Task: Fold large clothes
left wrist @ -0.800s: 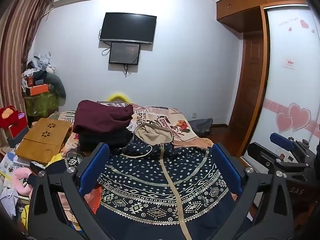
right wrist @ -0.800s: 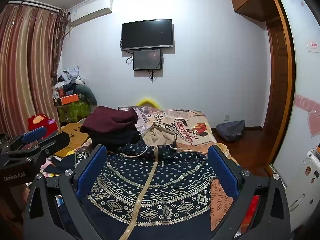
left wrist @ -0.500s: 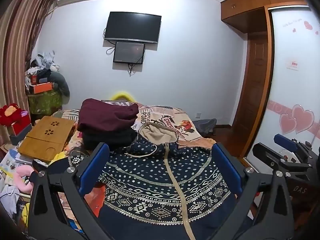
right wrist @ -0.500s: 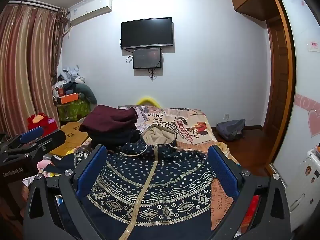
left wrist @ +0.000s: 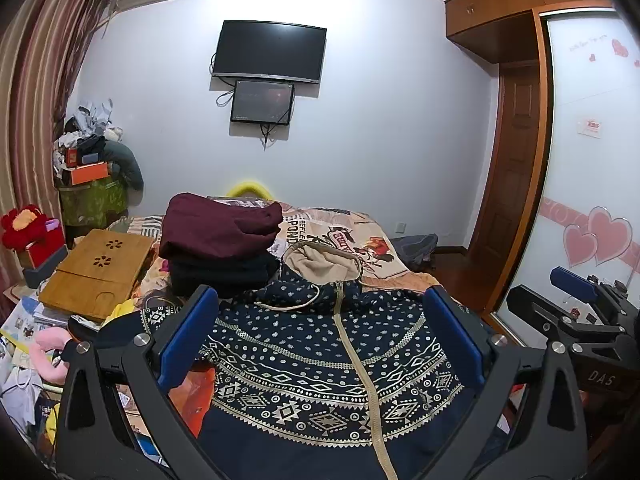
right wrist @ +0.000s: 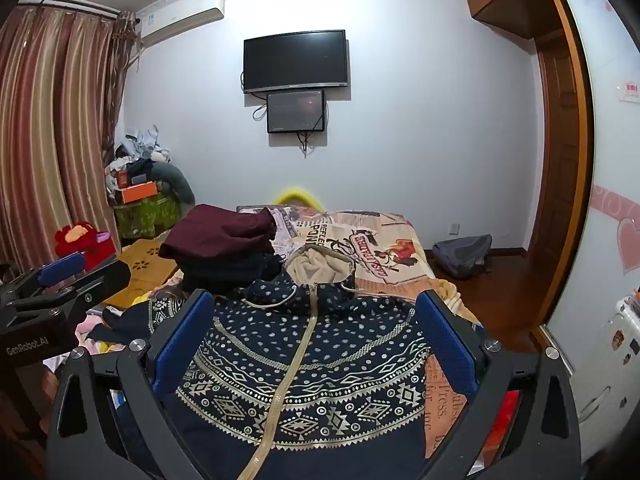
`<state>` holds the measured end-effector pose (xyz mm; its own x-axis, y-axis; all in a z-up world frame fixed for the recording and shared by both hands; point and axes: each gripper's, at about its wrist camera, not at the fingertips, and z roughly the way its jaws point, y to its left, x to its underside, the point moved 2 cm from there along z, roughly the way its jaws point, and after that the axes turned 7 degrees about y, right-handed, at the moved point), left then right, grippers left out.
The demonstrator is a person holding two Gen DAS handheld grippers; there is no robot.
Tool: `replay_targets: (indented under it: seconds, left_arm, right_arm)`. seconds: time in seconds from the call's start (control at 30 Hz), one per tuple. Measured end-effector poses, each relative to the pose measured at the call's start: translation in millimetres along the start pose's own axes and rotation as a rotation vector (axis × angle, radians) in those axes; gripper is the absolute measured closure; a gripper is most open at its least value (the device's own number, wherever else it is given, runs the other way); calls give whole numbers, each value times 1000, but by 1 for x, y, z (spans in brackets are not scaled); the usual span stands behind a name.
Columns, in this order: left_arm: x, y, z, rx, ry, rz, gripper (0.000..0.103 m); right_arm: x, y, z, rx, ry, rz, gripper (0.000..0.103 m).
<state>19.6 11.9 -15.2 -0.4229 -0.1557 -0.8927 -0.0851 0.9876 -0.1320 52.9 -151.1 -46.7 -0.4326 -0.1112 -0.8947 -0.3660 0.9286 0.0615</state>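
Left wrist view
- Jacket: one dark blue patterned hooded jacket [left wrist: 320, 352] lay flat on the bed [left wrist: 400, 276], front up and zipper closed, hood toward the far wall; spread that way, probably to be ready for folding.
- Left gripper [left wrist: 322, 338]: one, jaws spread fully wide over the jacket's chest, nothing between them, pads clear of the cloth.
- Right gripper [left wrist: 570, 286]: one, seen just right of the jacket, raised off the bed; its grip could not be read from this side.
- Folded clothes: one stack [left wrist: 220, 244], maroon piece on top of dark ones, just beyond the jacket's left shoulder; likely finished items set aside.
- Wooden tray [left wrist: 96, 272]: one, left of the jacket, off the working area.

Right wrist view
- Jacket [right wrist: 304, 360]: the same one, centred under the jaws.
- Right gripper [right wrist: 316, 336]: jaws wide apart, holding nothing, hovering over the jacket.
- Left gripper [right wrist: 60, 276]: left of the jacket, raised.
- Folded clothes [right wrist: 224, 248]: one stack, beyond the jacket's left shoulder.
- Screens: two, on the wall beyond the jacket, one television [right wrist: 295, 61] with one smaller monitor [right wrist: 296, 111] below.
- Bag [right wrist: 464, 255]: one, on the floor right of the jacket.
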Motion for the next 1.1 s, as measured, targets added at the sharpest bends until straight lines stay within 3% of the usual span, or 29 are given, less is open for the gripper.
replay_targets:
  seconds: [1.1]
  left_arm:
    - [0,3,3,-3,11,-5,0]
  right_arm:
    - [2,0,3,2,12,4,3]
